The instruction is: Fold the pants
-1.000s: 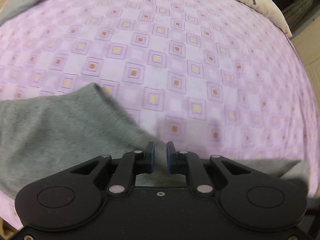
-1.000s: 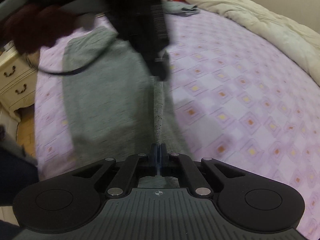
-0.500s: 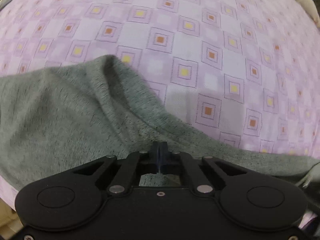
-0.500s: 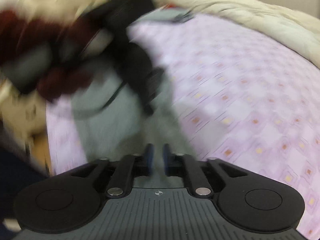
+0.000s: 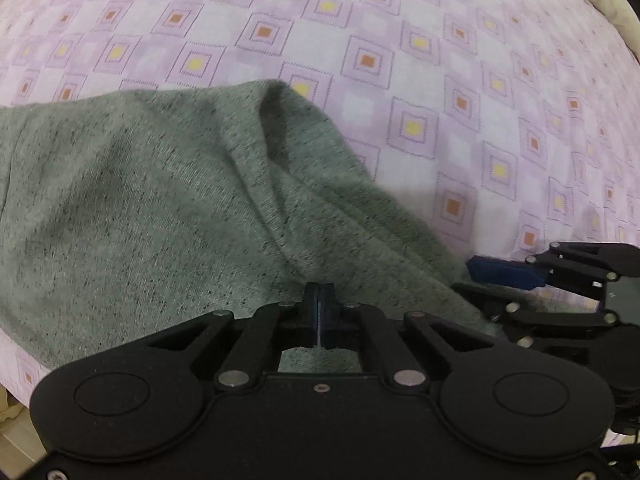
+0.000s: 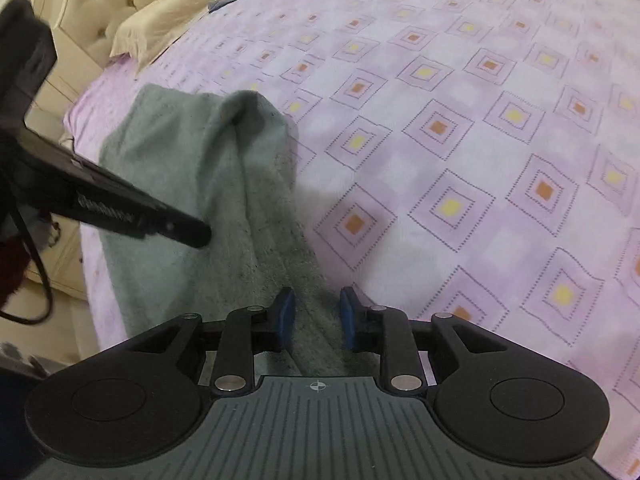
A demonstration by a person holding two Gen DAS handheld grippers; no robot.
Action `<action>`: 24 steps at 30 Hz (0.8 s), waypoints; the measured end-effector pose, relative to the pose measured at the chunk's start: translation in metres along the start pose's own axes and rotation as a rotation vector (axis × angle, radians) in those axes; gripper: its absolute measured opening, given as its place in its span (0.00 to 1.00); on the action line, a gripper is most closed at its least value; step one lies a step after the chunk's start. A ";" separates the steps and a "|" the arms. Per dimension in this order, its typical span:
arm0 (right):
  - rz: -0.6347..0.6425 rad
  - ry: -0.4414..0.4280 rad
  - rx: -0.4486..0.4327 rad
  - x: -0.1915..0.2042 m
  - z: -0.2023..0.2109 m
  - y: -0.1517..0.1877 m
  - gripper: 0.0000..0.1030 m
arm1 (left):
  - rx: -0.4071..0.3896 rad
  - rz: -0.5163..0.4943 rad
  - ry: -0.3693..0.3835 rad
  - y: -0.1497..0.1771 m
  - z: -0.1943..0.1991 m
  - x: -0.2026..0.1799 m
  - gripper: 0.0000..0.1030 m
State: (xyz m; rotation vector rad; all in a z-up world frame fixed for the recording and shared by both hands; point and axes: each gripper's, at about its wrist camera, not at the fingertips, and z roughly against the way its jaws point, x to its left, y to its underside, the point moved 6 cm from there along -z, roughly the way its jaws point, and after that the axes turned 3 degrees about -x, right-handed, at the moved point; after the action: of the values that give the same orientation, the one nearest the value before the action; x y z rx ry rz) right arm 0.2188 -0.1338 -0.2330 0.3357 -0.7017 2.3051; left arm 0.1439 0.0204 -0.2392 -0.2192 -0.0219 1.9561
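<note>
Left gripper (image 5: 320, 312) pinched the grey pants (image 5: 140, 208) on the purple bedsheet (image 5: 440, 80); right gripper (image 6: 316, 320) stood wide open astride the fabric.

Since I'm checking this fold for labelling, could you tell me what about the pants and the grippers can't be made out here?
- Gray pants: left end cut off by the left-wrist frame edge; near part hidden under the left gripper.
- Whether fabric sits between the shut pads: too tight to see.
- Pants: near end hidden behind the right gripper, whose jaws are open.
- Waistband or cuff: neither view shows.
</note>
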 end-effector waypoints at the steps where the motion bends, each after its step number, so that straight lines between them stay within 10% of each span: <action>1: 0.033 0.005 -0.006 0.004 0.005 -0.002 0.01 | 0.005 0.006 0.002 0.001 0.000 0.002 0.01; 4: 0.276 0.244 -0.113 0.017 0.027 -0.013 0.01 | 0.003 0.007 0.014 0.003 0.001 0.004 0.01; 9: 0.189 0.371 -0.074 -0.001 0.009 -0.006 0.00 | 0.022 -0.015 -0.005 0.008 -0.003 0.006 0.02; 18: 0.075 0.252 -0.285 0.027 0.041 -0.036 0.02 | 0.064 -0.016 0.003 0.024 0.001 0.022 0.05; 24: 0.180 0.232 -0.206 0.060 0.053 0.007 0.02 | 0.084 -0.151 0.012 0.054 0.004 0.029 0.05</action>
State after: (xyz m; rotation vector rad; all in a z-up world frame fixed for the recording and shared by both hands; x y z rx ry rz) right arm 0.1732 -0.1354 -0.1674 -0.0921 -0.8701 2.3617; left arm 0.0836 0.0267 -0.2462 -0.1689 0.0499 1.8008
